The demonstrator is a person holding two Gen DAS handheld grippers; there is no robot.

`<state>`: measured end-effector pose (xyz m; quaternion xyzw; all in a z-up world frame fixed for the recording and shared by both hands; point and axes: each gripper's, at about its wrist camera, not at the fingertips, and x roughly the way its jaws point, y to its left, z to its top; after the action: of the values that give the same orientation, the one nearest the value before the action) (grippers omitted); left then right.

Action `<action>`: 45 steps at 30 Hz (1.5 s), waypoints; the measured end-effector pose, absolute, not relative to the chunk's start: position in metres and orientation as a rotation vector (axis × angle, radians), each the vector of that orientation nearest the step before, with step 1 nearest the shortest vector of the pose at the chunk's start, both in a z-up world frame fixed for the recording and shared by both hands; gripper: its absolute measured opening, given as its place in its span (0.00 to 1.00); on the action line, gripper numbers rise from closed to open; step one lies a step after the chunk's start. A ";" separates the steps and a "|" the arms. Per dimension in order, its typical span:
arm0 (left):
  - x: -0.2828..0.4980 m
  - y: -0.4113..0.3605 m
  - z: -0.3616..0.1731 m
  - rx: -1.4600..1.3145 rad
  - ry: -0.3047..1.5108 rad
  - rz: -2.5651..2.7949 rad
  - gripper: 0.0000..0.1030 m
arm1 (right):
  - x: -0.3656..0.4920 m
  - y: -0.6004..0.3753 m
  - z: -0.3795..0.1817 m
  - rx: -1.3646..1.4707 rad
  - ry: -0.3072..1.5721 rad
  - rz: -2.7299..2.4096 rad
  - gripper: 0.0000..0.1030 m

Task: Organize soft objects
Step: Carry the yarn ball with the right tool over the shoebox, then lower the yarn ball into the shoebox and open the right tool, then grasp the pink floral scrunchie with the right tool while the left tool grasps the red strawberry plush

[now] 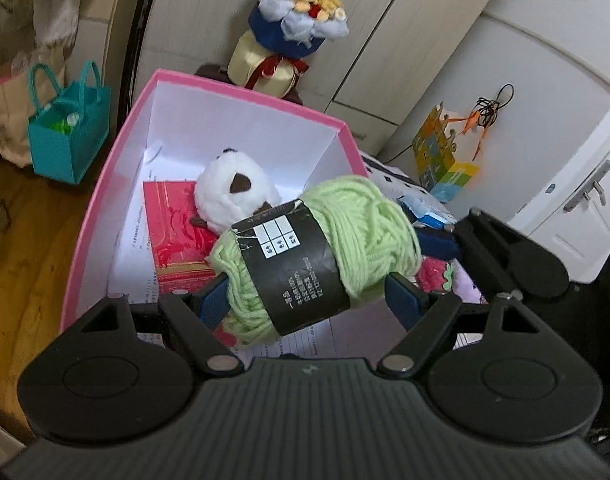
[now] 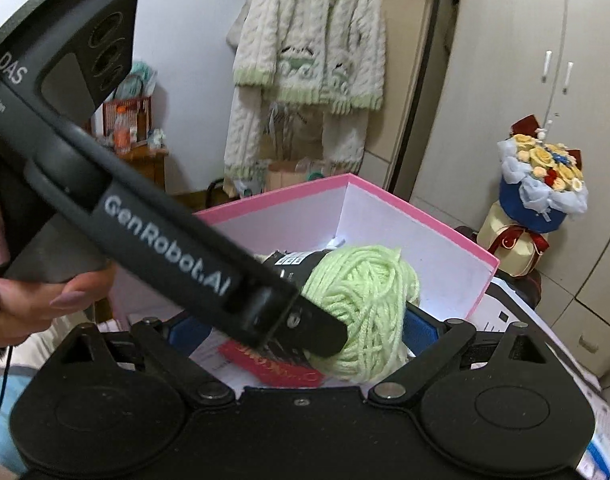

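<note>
A pink box with white inner walls fills the middle of the left wrist view, its open top facing up. Inside it, at centre frame, lie a white plush toy and, under that, a red booklet on printed paper sheets.

Above the box's near right part, the left claw grips a ball of light green yarn wrapped in a black paper band; its blue pads press the ball from both sides.

In the right wrist view the same yarn sits at lower centre, over the box. The right claw stands spread wide, one blue pad just beside the yarn; whether it touches cannot be told.

A flower bouquet stands at the top centre, behind the box. A teal bag sits on the floor at the left.
</note>
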<state>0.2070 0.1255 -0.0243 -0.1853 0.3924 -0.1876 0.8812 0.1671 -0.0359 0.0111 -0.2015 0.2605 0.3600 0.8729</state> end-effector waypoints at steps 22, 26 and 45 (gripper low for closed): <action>0.208 0.122 -0.027 -0.387 0.819 -0.393 0.77 | 0.186 -0.059 0.007 -0.441 0.585 0.781 0.96; 0.187 0.119 -0.017 -0.337 0.781 -0.390 0.78 | 0.164 -0.070 0.013 -0.431 0.542 0.768 0.96; 0.079 0.082 0.042 -0.116 0.631 -0.408 0.80 | 0.076 -0.116 0.049 -0.405 0.463 0.654 0.96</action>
<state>0.0787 0.0820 0.0415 -0.0565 0.3081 -0.1990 0.9286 0.0759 -0.1157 0.0489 -0.1959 0.2240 0.3162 0.9008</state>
